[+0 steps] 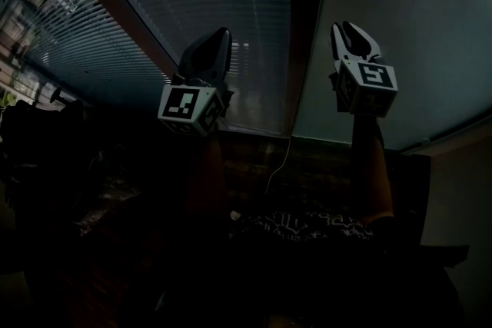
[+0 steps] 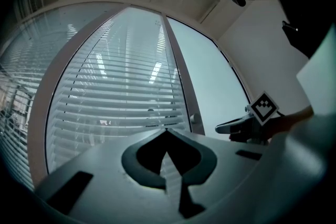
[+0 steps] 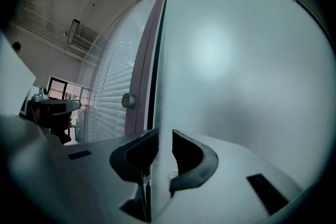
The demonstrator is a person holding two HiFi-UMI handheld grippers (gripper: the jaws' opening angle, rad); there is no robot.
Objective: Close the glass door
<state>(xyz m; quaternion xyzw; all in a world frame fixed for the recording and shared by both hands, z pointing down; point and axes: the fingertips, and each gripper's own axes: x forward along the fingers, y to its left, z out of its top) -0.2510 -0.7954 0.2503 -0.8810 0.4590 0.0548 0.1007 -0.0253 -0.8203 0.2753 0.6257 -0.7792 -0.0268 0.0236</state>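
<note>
Because the glass door (image 3: 236, 60) is a tall frosted sheet, I judge it heavy, rigid and slick. It is likely slow to start and slow to stop, and it could chip if its edge strikes hard. It stands just right of the frame post (image 3: 140, 60), with a thin dark gap between its free edge and the post, so the closing looks unfinished. Left of the post is a pane with slatted blinds (image 2: 121, 97). A small round knob (image 3: 128, 100) shows against the post, beside the gap; whether it belongs to the door I cannot tell. Bare glass gives pads little friction, so the free edge, pinched across its thickness, seems the sensible hold. The right tool (image 3: 164, 136) is clenched on that edge, one jaw on each face, just right of the post. The left tool (image 2: 166, 132) is clenched on nothing, raised left of the post before the blinds.
</note>
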